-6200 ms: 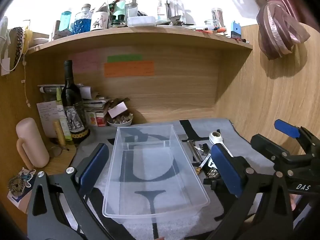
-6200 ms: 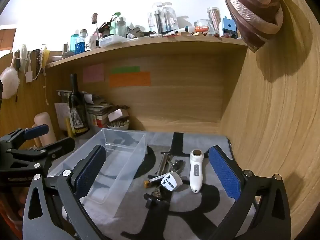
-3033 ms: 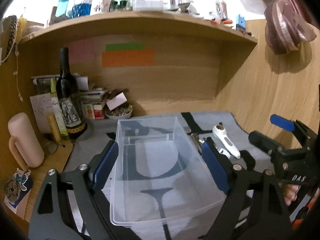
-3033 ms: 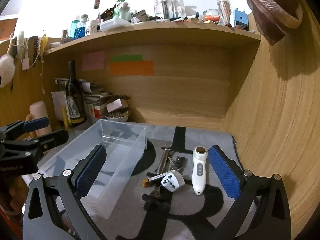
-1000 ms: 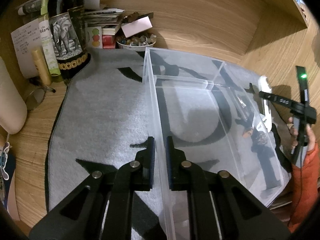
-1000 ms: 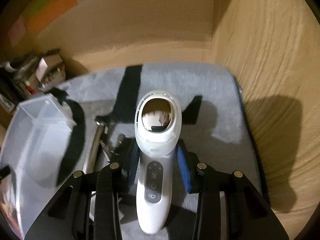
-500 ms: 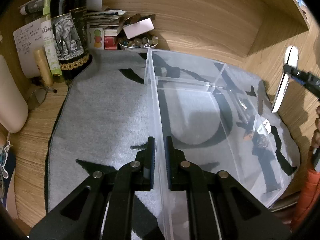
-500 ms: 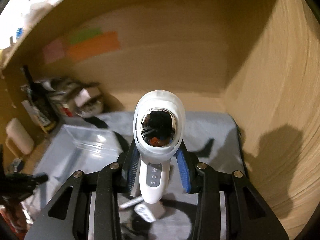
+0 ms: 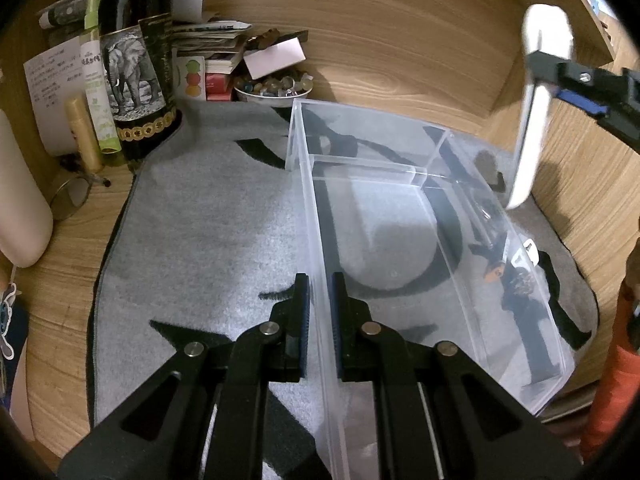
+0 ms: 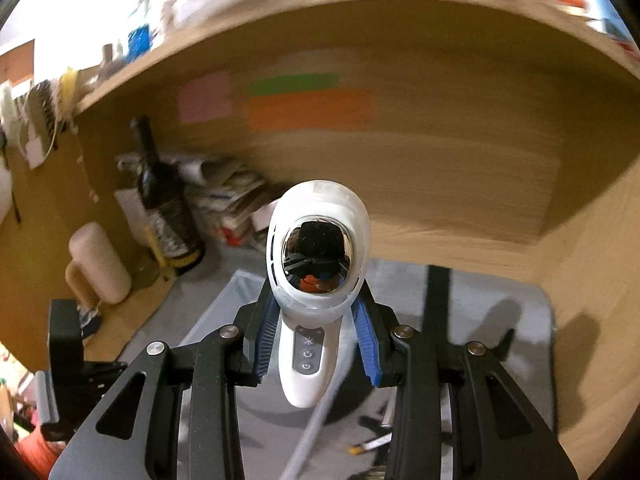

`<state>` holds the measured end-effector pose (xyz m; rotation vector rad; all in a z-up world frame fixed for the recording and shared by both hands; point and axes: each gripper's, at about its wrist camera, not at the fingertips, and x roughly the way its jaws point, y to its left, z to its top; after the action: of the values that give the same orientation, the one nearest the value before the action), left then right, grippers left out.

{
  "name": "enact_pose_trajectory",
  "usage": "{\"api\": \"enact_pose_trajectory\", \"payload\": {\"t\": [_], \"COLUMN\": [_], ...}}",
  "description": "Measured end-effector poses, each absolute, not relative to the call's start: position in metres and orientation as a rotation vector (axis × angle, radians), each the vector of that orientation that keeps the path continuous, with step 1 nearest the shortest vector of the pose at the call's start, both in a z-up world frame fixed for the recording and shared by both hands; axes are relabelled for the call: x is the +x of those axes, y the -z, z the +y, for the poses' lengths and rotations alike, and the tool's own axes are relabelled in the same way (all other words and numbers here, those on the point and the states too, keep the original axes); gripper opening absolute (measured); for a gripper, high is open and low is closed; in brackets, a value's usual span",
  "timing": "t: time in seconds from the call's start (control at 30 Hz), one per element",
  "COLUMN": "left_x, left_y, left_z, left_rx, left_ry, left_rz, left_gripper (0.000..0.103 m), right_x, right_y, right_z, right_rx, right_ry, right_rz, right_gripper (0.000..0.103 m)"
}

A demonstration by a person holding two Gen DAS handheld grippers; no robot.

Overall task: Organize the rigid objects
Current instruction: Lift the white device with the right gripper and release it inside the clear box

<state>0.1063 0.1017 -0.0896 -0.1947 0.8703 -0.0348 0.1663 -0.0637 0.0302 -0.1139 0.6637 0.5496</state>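
On the grey mat [image 9: 208, 216], the clear plastic bin [image 9: 452, 216] sits empty, w/ the left gripper [image 9: 320, 312] pinching its near side wall, pads pressed tight on either face of the thin plastic. The right gripper [image 10: 316, 344] is clamped on the white handheld device [image 10: 316, 280] around its slim handle, mirrored head pointing away from the camera, buttons facing up; seen from the left wrist view the device [image 9: 536, 92] hangs in the air above and beyond the bin's far right side, not over the opening yet (right view is smeared, so the hand is likely mid-swing). Other small items [image 9: 516, 276] lie on the mat just right of the bin, seen through its wall. Risks, as I judge them: grip is on a smooth tapered handle w/ the heavy head overhanging, so it could pivot or slip out if swung fast; a low approach could clip the bin's right rim and tip or skid the light bin, esp. if the left pinch slips off the slick wall; a release from high up could crack the mirrored face or bounce it out.
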Motion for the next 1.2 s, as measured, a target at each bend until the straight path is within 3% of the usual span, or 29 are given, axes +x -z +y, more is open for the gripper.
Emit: {"api": "enact_pose_trajectory", "payload": {"t": [0.47, 1.2], "left_x": [0.104, 0.105], "left_y": [0.089, 0.089], "left_z": [0.103, 0.103], "left_rx": [-0.189, -0.185], "left_ry": [0.050, 0.056], "left_rz": [0.859, 0.856], "left_gripper": [0.011, 0.011], "right_x": [0.178, 0.180], "right_y": [0.037, 0.071], "right_z": [-0.002, 0.021], "right_rx": [-0.298, -0.475], "right_ry": [-0.624, -0.673], "right_rz": [0.911, 1.030], "right_gripper": [0.033, 0.035]}}
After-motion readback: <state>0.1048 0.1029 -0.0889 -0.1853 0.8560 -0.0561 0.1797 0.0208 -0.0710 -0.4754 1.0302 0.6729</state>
